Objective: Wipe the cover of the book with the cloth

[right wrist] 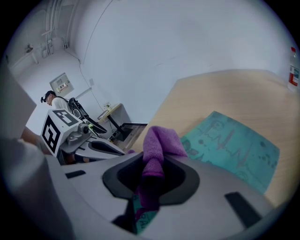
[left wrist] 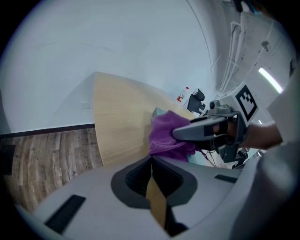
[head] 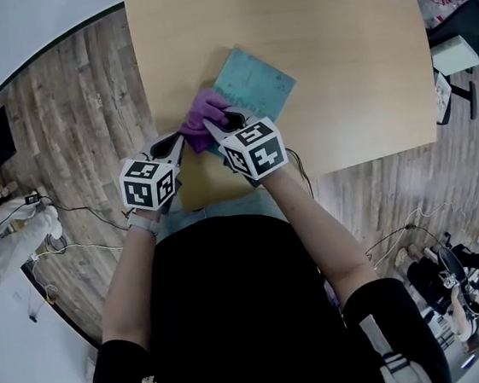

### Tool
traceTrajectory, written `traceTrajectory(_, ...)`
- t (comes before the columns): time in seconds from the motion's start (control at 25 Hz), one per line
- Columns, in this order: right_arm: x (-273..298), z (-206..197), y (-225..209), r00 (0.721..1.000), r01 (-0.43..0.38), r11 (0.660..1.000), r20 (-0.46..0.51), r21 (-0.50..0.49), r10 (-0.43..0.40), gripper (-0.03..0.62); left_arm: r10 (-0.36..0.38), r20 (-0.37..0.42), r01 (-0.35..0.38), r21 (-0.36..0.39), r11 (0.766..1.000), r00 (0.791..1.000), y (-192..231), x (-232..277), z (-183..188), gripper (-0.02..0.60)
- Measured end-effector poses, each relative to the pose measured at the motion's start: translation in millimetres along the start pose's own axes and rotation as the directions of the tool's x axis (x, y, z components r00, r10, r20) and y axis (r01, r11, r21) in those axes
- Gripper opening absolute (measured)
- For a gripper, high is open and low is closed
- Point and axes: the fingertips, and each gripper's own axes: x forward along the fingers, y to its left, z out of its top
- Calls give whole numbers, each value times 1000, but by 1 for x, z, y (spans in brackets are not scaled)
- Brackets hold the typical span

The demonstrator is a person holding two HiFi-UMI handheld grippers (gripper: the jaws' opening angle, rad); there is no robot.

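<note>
**Hand pose.** Both forearms reach forward from the body, and both tools slope down toward the light wooden table [head: 337,64]. The left gripper [head: 168,145] is at the table's near left edge, just beside the cloth. The right gripper [head: 219,126] is over the near corner of the book.

**Markings.** Each gripper's cube carries black-and-white square patterns. The book cover bears a line drawing like a pulse trace. Its lettering is too small to read.

**Claw state.**
- Left gripper [left wrist: 151,158]: jaws closed tip to tip with nothing between them.
- Right gripper [right wrist: 152,161]: jaws clenched on the purple fleecy cloth [right wrist: 159,140], a fold of which stands up past the tips.

**Task items.** The teal flat book [right wrist: 234,145] lies on the table, turned at an angle. The cloth [head: 203,111] bunches at its near left corner. Part of the cover passes under the right gripper's jaws.
</note>
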Motion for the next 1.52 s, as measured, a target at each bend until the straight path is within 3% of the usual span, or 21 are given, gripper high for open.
traceTrajectory(0.68,-14,-44,41,990,-110,992,-93,-68,104,94,18,-6,-18,3,1000,1000,2,-6,1,21)
traceTrajectory(1.16,-48,-66,19,995,-65,998,-74,18,66,94,-40,-30,42,87,995,999,-25,8,10,21)
traceTrajectory(1.52,-58,-70,6,998,-50,994,-42,102,54,94,-94,-97,111,189,976,991,-52,31,13,21)
